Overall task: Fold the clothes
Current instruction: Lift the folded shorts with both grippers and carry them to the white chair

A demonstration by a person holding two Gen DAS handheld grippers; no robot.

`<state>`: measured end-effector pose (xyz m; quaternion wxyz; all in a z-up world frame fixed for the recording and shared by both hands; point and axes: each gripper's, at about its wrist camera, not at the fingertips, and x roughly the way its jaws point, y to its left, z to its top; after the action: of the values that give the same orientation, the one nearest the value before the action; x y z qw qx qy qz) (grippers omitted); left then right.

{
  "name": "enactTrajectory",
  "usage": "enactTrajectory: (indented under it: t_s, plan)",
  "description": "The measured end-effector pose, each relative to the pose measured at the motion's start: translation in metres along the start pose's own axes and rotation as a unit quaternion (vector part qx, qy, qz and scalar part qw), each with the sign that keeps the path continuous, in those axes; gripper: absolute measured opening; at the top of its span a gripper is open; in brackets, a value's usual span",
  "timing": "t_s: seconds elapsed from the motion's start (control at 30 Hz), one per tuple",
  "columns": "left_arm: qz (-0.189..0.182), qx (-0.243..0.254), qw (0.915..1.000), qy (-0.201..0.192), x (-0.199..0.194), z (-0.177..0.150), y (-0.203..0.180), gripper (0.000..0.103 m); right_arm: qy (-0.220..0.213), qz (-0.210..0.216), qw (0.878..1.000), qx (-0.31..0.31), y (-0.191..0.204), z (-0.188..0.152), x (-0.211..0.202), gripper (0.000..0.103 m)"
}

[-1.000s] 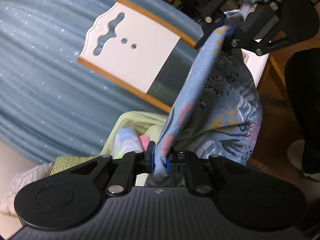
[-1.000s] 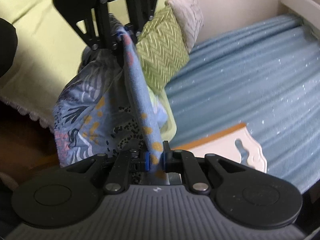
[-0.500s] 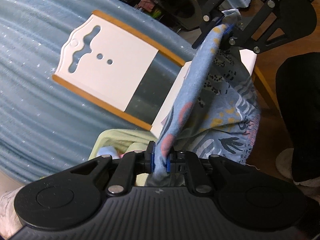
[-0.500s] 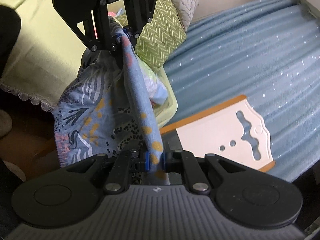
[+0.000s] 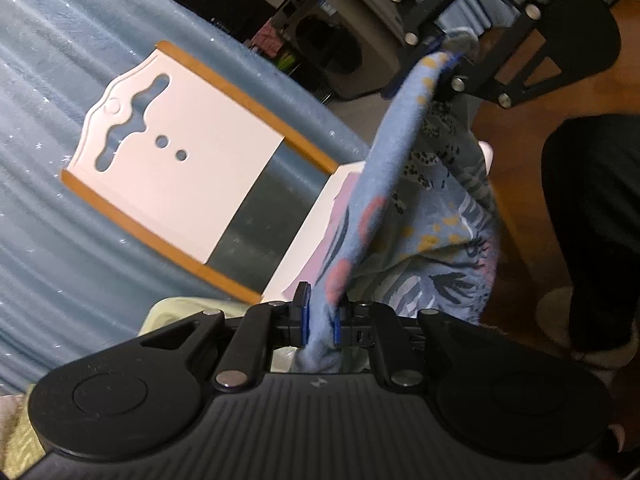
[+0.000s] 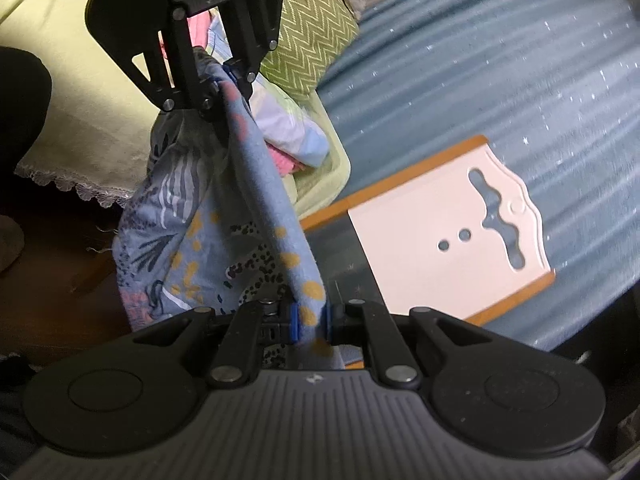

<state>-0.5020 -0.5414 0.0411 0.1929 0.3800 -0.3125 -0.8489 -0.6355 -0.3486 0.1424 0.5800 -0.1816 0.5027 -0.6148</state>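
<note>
Garment point(image 5: 404, 184) pinched taut between left gripper point(image 5: 320, 314) and right gripper point(image 6: 310, 316), hanging above chair point(image 5: 188, 168); no fold made yet.

I see dim, warm indoor light in both views. Fisheye bending curves the edges, corners fall into black shadow, and motion blur softens the background slightly.

A blue blanket point(image 6: 500, 80) covers the bed across the right of the frame; a white board point(image 6: 440, 232) with orange edges lies on it.
</note>
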Motion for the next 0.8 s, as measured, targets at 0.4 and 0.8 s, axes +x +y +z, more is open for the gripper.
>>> enactTrajectory:
  t_s: [0.4, 0.8]
  plan:
    - [-0.03, -0.009, 0.9995, -0.008, 0.054, 0.018, 0.038, 0.012, 0.013, 0.036, 0.999, 0.035, -0.055, -0.009, 0.048, 0.008]
    - [0.062, -0.013, 0.9978, -0.018, 0.161, 0.04, 0.091, 0.009, -0.01, -0.092, 0.994, 0.049, -0.099, -0.024, 0.169, 0.009]
